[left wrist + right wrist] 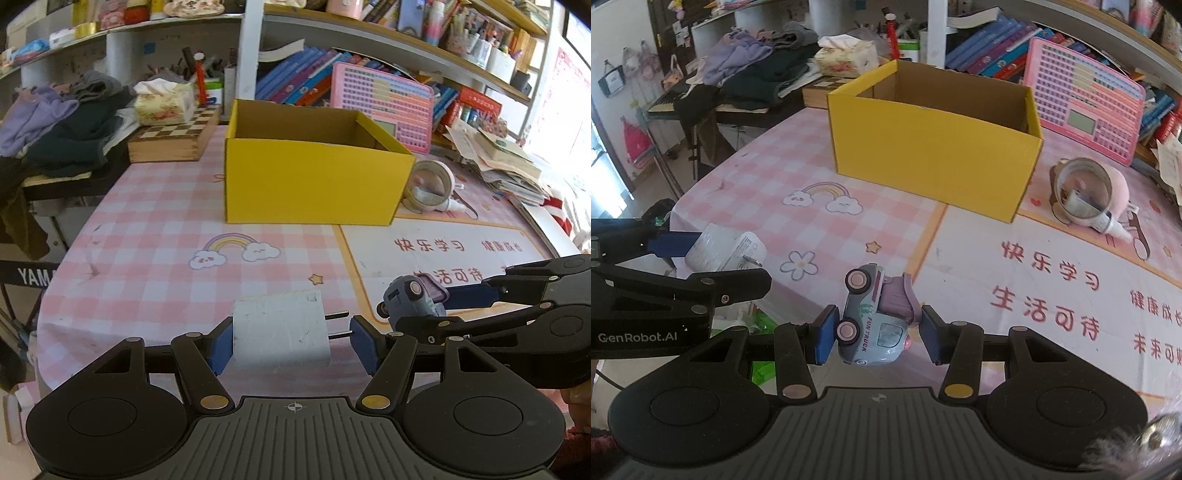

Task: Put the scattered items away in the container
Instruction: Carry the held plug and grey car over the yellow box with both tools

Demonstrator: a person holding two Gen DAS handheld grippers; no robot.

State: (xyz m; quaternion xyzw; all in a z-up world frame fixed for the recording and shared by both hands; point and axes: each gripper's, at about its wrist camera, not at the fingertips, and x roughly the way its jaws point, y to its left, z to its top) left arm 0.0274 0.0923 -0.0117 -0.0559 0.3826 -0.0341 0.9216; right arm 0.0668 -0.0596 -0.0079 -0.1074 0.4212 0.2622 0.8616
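In the left wrist view, the left gripper [291,338] grasps the white charger [281,330] by its body and prongs, held crosswise, likely so it drops cleanly; the yellow box [314,181] stands open well ahead on the pink tablecloth [147,240]; in the right wrist view, the right gripper [879,336] clenches the toy truck [875,325] on its side, clear of the cloth, seemingly ready for carrying boxward; a tape roll [1082,192] lies beside the box, unpicked

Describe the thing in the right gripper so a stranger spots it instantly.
Start at the yellow box on the pink checked tablecloth; come toward the camera to the right gripper. Between its blue pads sits a toy truck, tipped sideways: grey-blue, pink wheels, purple back, lettered FUN TRUCK, unlike the plain white charger nearby.
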